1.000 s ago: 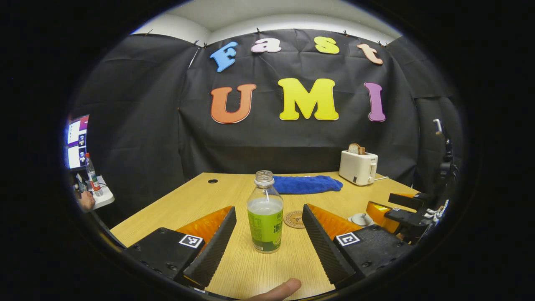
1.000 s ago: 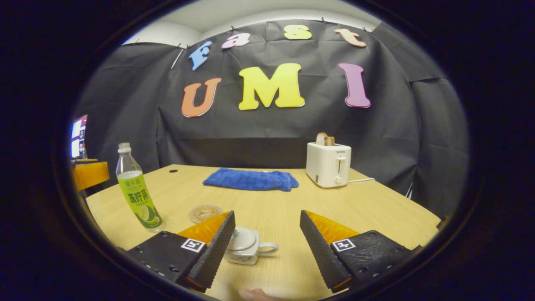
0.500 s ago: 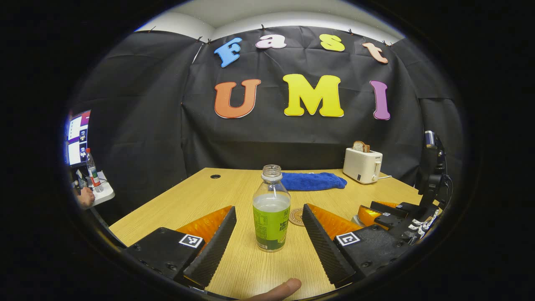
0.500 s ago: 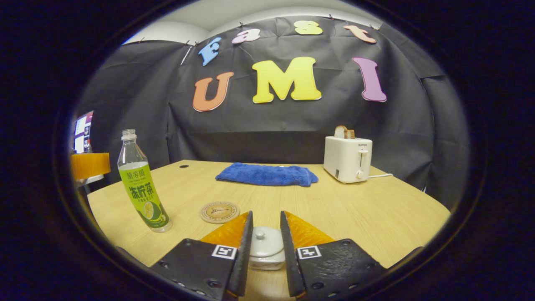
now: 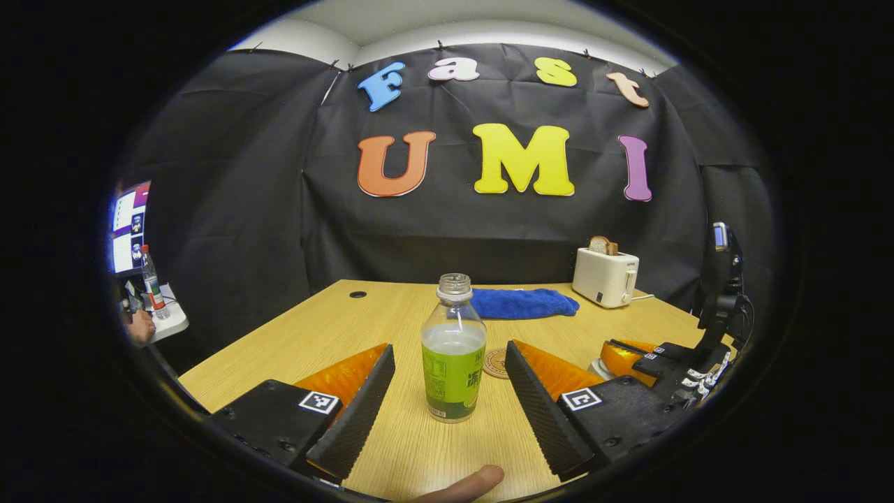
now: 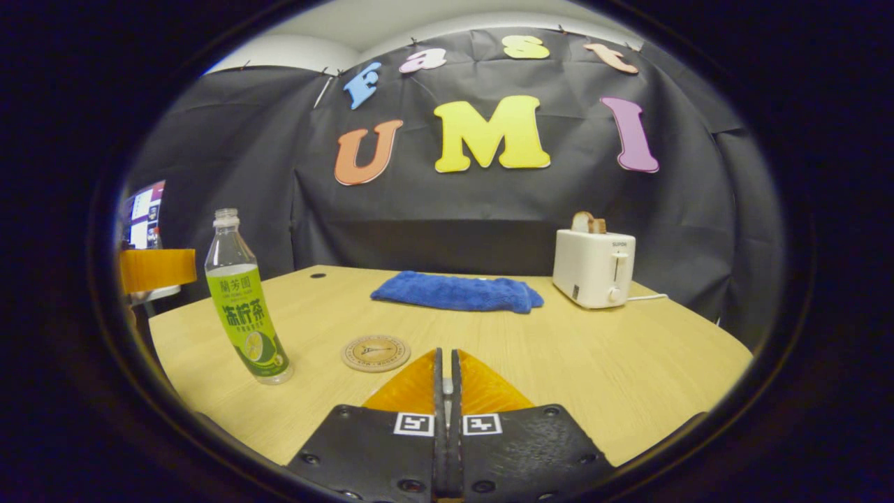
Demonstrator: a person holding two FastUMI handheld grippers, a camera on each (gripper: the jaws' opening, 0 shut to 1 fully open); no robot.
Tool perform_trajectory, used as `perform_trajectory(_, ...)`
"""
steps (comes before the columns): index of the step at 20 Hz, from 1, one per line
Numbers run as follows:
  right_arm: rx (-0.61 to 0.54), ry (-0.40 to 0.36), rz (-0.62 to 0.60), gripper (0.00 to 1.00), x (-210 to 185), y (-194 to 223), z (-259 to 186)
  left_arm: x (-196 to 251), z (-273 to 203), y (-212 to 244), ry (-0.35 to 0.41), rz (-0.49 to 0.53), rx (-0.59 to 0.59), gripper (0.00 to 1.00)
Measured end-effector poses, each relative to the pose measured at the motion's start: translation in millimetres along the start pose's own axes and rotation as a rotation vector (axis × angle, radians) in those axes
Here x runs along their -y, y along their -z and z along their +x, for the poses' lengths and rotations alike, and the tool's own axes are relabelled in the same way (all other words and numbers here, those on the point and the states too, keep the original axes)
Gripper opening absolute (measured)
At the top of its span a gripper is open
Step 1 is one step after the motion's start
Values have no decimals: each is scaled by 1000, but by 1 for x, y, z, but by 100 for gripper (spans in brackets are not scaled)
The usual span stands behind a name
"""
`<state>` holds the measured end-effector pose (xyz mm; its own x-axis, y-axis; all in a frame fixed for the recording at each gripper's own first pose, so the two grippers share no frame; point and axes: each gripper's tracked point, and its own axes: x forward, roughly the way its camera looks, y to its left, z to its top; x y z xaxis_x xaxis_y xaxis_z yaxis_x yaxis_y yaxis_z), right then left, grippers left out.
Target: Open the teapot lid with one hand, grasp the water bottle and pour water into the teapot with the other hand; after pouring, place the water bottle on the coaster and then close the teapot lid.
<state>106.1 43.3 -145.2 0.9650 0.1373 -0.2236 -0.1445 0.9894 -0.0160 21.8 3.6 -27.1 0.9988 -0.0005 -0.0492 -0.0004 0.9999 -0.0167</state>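
From my right gripper view, water bottle (image 6: 244, 307) at nine o'clock on table (image 6: 628, 377), coaster (image 6: 376, 353) just ahead, towel (image 6: 457, 292) behind it, toaster (image 6: 594, 269) at two o'clock.

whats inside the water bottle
The uncapped water bottle holds clear liquid up to just above its green label; above that it looks empty. The label hides the lower contents.

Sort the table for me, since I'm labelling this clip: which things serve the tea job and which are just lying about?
Job: water bottle, coaster, teapot (barely visible), left gripper, right gripper.
Lying about: toaster, blue towel.
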Motion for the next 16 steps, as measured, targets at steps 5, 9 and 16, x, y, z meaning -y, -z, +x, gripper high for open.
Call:
perform_trajectory(5, 60, -40, 23, 0, -6, -34, -10, 2, 8, 8, 18, -23, 0, 100)
perform_trajectory(9, 127, -47, 10, 0, -2, -69, -39, 9, 12, 13, 50, -28, 19, 99)
perform_trajectory(16, 159, -37, -32, 0, 21, -87, -83, 4, 33, 20, 47, -28, 88, 99)
